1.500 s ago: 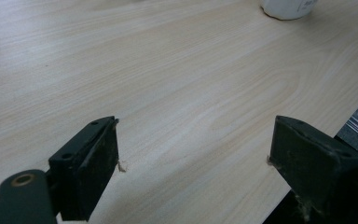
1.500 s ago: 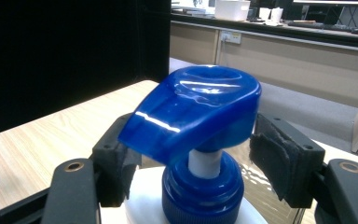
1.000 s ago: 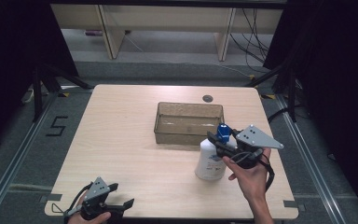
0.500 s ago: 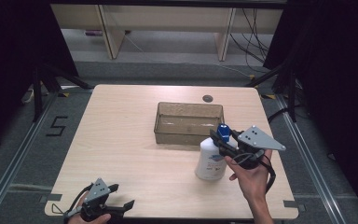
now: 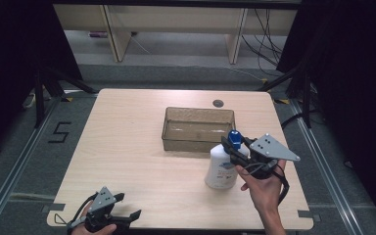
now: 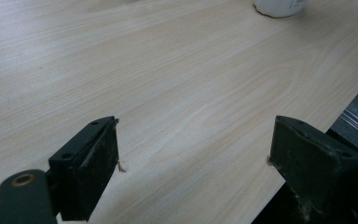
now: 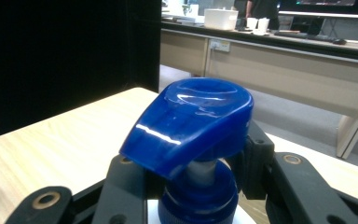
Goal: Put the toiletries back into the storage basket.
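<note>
Your right gripper (image 5: 233, 152) had just closed on the bottle's (image 5: 220, 169) neck under the blue pump (image 7: 191, 123); the bottle stood upright just beside the tray (image 5: 198, 128). Your left gripper (image 5: 127, 208) rested agape at the table's (image 5: 127, 147) near edge

Grey floor (image 5: 176, 73), dark curtains (image 5: 10, 58)

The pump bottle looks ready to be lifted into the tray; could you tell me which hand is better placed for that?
Right: its tool is shut on the pump bottle beside the tray. The left tool sits open at the table's near edge.
</note>
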A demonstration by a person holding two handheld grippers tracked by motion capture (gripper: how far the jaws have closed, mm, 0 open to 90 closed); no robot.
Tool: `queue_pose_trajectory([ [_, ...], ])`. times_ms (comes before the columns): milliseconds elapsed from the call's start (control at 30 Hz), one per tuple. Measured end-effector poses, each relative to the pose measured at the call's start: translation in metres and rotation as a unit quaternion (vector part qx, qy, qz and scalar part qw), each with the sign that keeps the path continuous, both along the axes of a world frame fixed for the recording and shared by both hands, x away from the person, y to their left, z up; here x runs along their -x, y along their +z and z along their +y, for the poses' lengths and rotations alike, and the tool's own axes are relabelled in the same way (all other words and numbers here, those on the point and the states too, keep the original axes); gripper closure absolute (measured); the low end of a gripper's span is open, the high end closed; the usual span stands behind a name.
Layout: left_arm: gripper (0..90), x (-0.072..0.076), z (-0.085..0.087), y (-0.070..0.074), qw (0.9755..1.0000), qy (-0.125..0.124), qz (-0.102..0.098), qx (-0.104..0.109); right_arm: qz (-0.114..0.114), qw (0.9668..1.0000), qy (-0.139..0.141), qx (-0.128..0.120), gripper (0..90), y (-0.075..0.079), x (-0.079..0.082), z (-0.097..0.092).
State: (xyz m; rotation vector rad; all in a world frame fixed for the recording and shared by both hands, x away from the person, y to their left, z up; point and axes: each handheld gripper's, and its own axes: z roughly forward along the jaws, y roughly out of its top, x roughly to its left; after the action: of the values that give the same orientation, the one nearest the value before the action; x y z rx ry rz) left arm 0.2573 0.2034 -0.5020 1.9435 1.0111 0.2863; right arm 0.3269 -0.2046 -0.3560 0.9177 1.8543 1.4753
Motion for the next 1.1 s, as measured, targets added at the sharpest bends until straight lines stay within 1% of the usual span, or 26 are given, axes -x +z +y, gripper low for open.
queue_pose_trajectory([
  [33,14.8,0.0,0.0,0.0,1.0,0.001,0.0,0.0,-0.006,1.0,-0.003,-0.001,61.7,0.0,-0.001,0.0],
  [67,14.8,0.0,0.0,-0.001,1.0,-0.001,-0.001,0.001,-0.011,0.9999,-0.001,0.004,61.7,0.001,-0.002,-0.002],
  [133,14.8,-0.001,0.0,-0.001,1.0,0.0,0.003,-0.002,-0.009,1.0,0.0,0.0,61.7,0.001,-0.001,-0.001],
  [167,14.8,-0.001,0.0,-0.002,1.0,0.004,0.002,-0.002,0.003,0.9999,0.001,-0.01,61.7,0.002,-0.002,-0.002],
  [200,14.8,-0.001,0.0,-0.002,1.0,0.001,0.004,-0.002,0.003,0.9999,0.001,-0.01,61.7,0.002,-0.002,-0.002],
  [233,14.8,-0.001,0.0,-0.002,1.0,0.001,0.004,-0.003,-0.008,1.0,0.003,-0.003,61.7,0.002,-0.003,-0.003],
  [300,14.8,-0.001,0.0,-0.001,1.0,0.002,0.003,0.0,-0.011,0.9999,0.003,0.0,61.6,0.003,-0.003,-0.003],
  [333,14.8,-0.001,0.0,-0.001,1.0,0.002,0.002,-0.001,-0.001,1.0,0.002,-0.008,61.7,0.003,-0.003,-0.001],
  [367,14.8,-0.001,0.0,-0.001,1.0,0.004,0.001,0.0,0.0,1.0,0.005,-0.007,61.7,0.003,-0.003,-0.001],
  [400,14.8,-0.002,0.003,-0.001,0.9999,-0.004,0.004,-0.013,-0.008,0.9999,0.009,-0.002,61.6,0.004,-0.005,-0.002],
  [433,14.8,-0.002,0.003,-0.001,0.9999,-0.005,0.004,-0.015,0.002,0.9998,0.01,-0.015,61.6,0.003,-0.005,-0.001],
  [467,14.8,-0.002,0.003,-0.001,0.9999,-0.004,0.001,-0.012,-0.008,0.9999,0.012,-0.004,61.7,0.005,-0.007,-0.004],
  [500,14.8,-0.002,0.001,-0.001,1.0,0.002,0.003,0.004,-0.002,0.9997,0.016,-0.016,61.7,0.005,-0.008,-0.003],
  [533,14.8,-0.002,0.001,-0.001,1.0,0.0,0.003,0.003,-0.007,0.9997,0.011,-0.02,61.7,0.006,-0.009,-0.003],
  [567,14.8,-0.002,0.001,-0.001,1.0,-0.002,0.0,0.002,0.003,0.9997,0.015,-0.02,61.7,0.009,-0.008,-0.004],
  [600,14.8,-0.002,0.001,-0.001,1.0,-0.002,0.0,0.002,0.003,0.9997,0.015,-0.02,61.7,0.009,-0.008,-0.004],
  [633,14.8,-0.002,0.0,-0.001,1.0,-0.001,0.001,0.004,-0.012,0.9997,0.016,-0.015,61.7,0.011,-0.011,-0.004],
  [667,14.8,-0.002,0.001,-0.001,1.0,-0.001,0.001,0.001,-0.008,0.9998,0.015,-0.013,61.7,0.014,-0.01,-0.003],
  [700,14.8,-0.002,0.001,-0.001,1.0,0.001,0.002,0.002,-0.014,0.9998,0.012,-0.011,61.7,0.015,-0.011,-0.003],
  [767,14.8,-0.001,0.001,-0.001,1.0,0.003,0.002,0.001,-0.015,0.9998,0.015,-0.005,61.7,0.02,-0.012,-0.002],
  [867,14.8,-0.001,0.001,-0.001,1.0,0.004,0.001,0.005,-0.014,0.9997,0.015,-0.014,61.7,0.026,-0.015,0.0],
  [900,14.8,-0.001,0.001,-0.001,1.0,0.004,0.001,0.005,-0.023,0.9995,0.014,-0.014,61.7,0.03,-0.018,0.0],
  [967,14.8,-0.002,0.001,-0.001,1.0,0.002,0.002,0.003,-0.029,0.9993,0.017,-0.014,61.7,0.032,-0.02,0.0],
  [1000,14.8,-0.002,0.001,-0.001,1.0,0.003,0.002,0.004,-0.02,0.9995,0.019,-0.017,61.7,0.034,-0.02,0.002],
  [1033,14.8,-0.002,0.001,-0.001,1.0,0.001,0.002,0.001,-0.017,0.9995,0.019,-0.02,61.7,0.036,-0.021,0.002],
  [1100,14.8,-0.001,0.001,-0.001,1.0,0.003,0.001,0.004,-0.018,0.9994,0.017,-0.025,61.6,0.039,-0.024,0.003],
])
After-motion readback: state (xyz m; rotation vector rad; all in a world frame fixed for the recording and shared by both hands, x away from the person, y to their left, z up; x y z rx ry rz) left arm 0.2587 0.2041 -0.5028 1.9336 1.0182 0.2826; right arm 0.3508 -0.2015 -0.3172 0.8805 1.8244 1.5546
